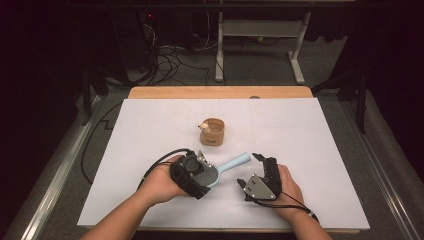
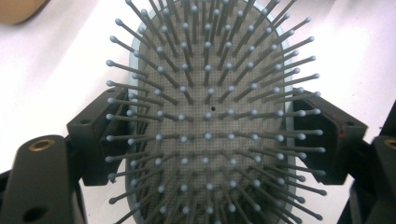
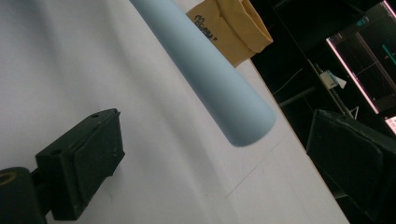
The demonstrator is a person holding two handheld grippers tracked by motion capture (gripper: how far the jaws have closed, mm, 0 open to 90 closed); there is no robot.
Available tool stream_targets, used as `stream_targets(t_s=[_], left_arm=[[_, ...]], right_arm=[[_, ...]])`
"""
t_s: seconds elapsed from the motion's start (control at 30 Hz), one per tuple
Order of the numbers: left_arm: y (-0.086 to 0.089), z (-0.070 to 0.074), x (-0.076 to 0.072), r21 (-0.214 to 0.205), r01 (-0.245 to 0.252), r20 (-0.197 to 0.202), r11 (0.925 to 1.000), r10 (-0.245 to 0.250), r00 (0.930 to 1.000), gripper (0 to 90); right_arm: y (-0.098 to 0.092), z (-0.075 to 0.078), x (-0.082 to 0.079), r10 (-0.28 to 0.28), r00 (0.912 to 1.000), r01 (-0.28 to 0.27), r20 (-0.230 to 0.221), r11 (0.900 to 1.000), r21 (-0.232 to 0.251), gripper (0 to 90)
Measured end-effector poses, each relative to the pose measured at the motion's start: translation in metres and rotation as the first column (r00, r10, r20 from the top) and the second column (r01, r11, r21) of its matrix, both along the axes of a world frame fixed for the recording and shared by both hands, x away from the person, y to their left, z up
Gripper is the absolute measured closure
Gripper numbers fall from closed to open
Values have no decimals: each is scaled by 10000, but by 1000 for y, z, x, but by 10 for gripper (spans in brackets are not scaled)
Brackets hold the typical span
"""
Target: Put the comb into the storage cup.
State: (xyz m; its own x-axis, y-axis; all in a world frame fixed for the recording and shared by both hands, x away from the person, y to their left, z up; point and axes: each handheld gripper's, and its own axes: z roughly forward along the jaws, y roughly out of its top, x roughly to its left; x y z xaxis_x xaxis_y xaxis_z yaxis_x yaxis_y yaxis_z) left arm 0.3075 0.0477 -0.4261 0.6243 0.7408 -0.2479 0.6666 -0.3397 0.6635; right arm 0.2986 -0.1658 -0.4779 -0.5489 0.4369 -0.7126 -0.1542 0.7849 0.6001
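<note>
Left gripper (image 1: pixel 192 175) pinching hairbrush (image 1: pixel 212 172) head across its sides, bristles up, near table (image 1: pixel 150 130) front. Right gripper (image 1: pixel 260 177) facing blue handle (image 3: pixel 210 79), jaws spread, not touching. Aiming jaws squarely either side of handle end before squeezing; keeping cup (image 1: pixel 212 131) clear.

Two hand-held grippers, left gripper (image 1: pixel 200 167) and right gripper (image 1: pixel 260 165): black bodies, blocky black jaws with screw holes, brass-coloured threaded inserts at the jaw bases, a grey three-cornered plate with small screws on the right, black trailing cables; forearms bare, no sleeves.
</note>
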Motion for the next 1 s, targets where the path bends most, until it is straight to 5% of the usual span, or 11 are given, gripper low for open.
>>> stream_targets(t_s=[0.9,1.0], left_arm=[[-20,-1,1,305,77,80,9995,-80,9999,207],[-19,0,2,704,648,25,9954,-651,9979,207]], right_arm=[[17,0,-6,326,9977,-281,594,9968,-744,163],[18,0,-7,335,9976,-289,613,9968,-739,180]])
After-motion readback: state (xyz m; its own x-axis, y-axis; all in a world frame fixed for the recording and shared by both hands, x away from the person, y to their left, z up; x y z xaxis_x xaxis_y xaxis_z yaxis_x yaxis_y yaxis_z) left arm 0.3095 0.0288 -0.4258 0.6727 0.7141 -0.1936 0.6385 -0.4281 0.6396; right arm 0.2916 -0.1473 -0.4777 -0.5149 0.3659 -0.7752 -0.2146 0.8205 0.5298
